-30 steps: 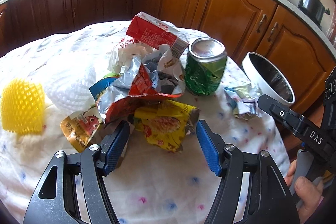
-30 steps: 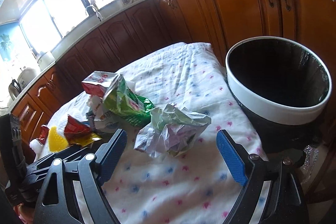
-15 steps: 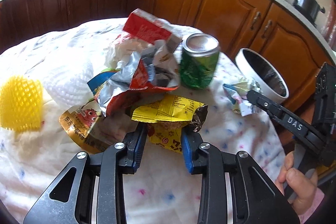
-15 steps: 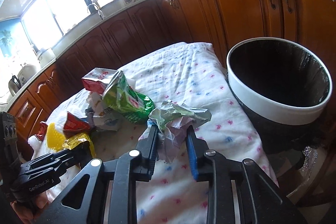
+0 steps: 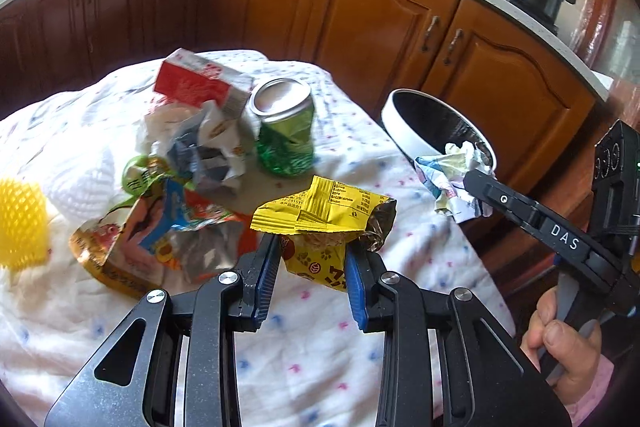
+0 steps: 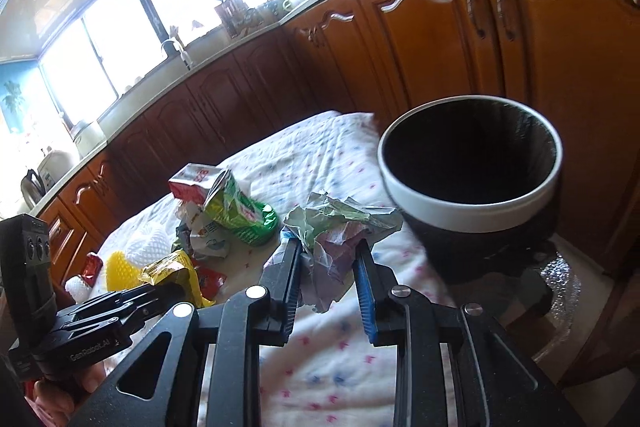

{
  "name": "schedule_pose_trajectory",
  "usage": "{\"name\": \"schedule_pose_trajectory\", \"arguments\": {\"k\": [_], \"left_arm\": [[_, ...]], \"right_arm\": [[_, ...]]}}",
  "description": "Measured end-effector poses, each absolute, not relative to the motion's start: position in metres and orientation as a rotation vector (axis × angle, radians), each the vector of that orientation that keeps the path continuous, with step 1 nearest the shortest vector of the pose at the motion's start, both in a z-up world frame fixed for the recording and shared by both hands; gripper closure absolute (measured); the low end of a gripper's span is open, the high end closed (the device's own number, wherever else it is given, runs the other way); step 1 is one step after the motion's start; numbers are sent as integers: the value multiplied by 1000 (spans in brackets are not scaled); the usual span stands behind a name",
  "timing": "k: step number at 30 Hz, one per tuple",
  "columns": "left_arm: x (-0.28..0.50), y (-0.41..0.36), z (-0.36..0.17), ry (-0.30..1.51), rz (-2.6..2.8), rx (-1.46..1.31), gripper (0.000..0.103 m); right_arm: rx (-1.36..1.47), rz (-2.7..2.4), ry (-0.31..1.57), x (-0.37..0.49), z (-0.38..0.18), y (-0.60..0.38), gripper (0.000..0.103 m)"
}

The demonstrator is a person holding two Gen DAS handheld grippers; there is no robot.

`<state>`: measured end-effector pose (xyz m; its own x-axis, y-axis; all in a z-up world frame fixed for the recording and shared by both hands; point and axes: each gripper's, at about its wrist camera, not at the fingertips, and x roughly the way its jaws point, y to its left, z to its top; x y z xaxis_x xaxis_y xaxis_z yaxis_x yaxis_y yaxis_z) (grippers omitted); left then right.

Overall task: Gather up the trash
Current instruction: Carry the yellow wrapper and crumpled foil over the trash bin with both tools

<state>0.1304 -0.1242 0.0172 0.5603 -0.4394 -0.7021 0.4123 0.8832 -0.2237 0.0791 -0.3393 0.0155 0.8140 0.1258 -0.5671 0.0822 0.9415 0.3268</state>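
Now my left tongs (image 5: 310, 259) pinch a yellow wrapper (image 5: 324, 215) above the clothed counter (image 5: 312, 359); behind it, left to right: yellow mesh (image 5: 22, 223), torn packets (image 5: 160, 231), red carton (image 5: 196, 85), green can (image 5: 285, 131). My right tongs (image 6: 328, 267) clamp crumpled paper (image 6: 340, 227) beside the bin (image 6: 472, 201). Wooden cabinets (image 5: 380, 15) behind. "DAS" shows on the right tongs' arm.
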Motion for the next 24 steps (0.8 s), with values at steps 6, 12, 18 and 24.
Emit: {"name": "schedule_pose_trajectory", "arguments": {"k": [6, 12, 18, 24], "left_arm": [[131, -143, 22, 824, -538, -17, 74], [135, -166, 27, 810, -575, 8, 74], [143, -194, 32, 797, -606, 31, 74], [156, -223, 35, 805, -632, 53, 74]], "right_arm": [[364, -10, 599, 70, 20, -354, 77], [380, -50, 578, 65, 23, -374, 77], [391, -86, 560, 65, 28, -398, 77], [389, -120, 553, 72, 33, -422, 77]]}}
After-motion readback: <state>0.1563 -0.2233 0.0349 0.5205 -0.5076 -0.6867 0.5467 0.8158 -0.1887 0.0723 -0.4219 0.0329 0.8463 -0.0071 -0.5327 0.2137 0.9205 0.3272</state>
